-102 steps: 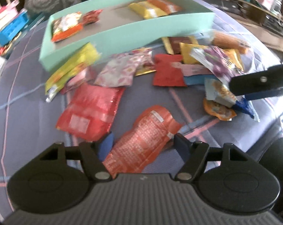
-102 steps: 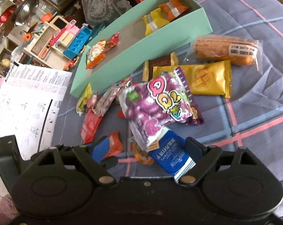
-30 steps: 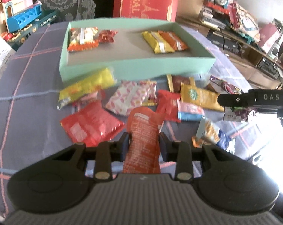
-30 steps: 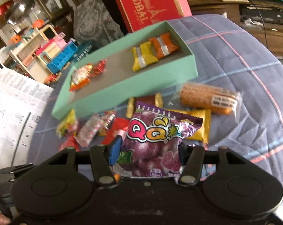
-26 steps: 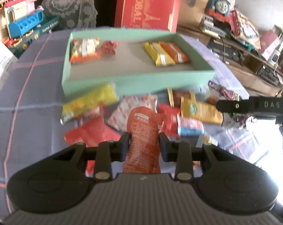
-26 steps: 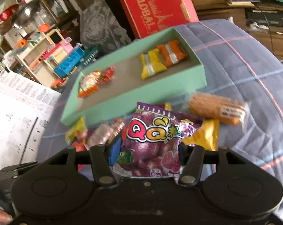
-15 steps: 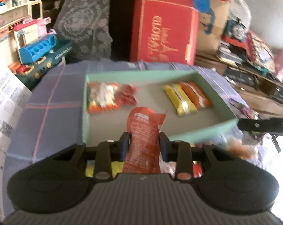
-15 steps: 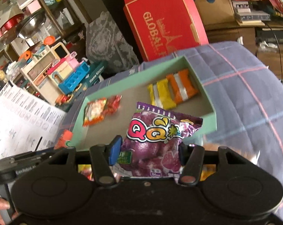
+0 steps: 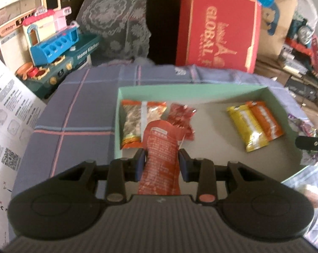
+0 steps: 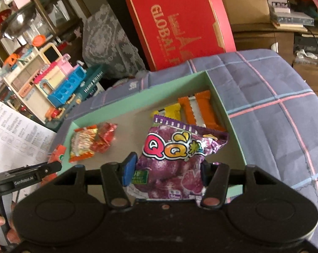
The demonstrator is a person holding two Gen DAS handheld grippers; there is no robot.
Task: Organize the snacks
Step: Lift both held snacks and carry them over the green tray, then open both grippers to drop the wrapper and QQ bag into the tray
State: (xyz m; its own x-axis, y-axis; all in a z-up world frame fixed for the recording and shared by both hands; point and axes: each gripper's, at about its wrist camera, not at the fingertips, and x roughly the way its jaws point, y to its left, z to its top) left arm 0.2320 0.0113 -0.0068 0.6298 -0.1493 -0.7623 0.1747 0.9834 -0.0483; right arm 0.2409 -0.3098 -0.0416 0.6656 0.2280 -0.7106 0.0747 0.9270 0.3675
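My left gripper is shut on a red snack pouch and holds it over the near left part of the mint green box. My right gripper is shut on a purple candy bag above the box's near right part. In the box lie an orange-edged nut packet, a small red packet, a yellow bar and an orange bar. The same packets show in the right wrist view: nut packet, red packet, orange bar.
The box sits on a blue plaid cloth. A red gift box and a toy kitchen stand behind. A printed paper sheet lies at the left. The left gripper's body shows at the right wrist view's left edge.
Both grippers picked their packets up from the cloth, lifted them and carried them forward over the green box. The loose snacks on the cloth have dropped out of view.
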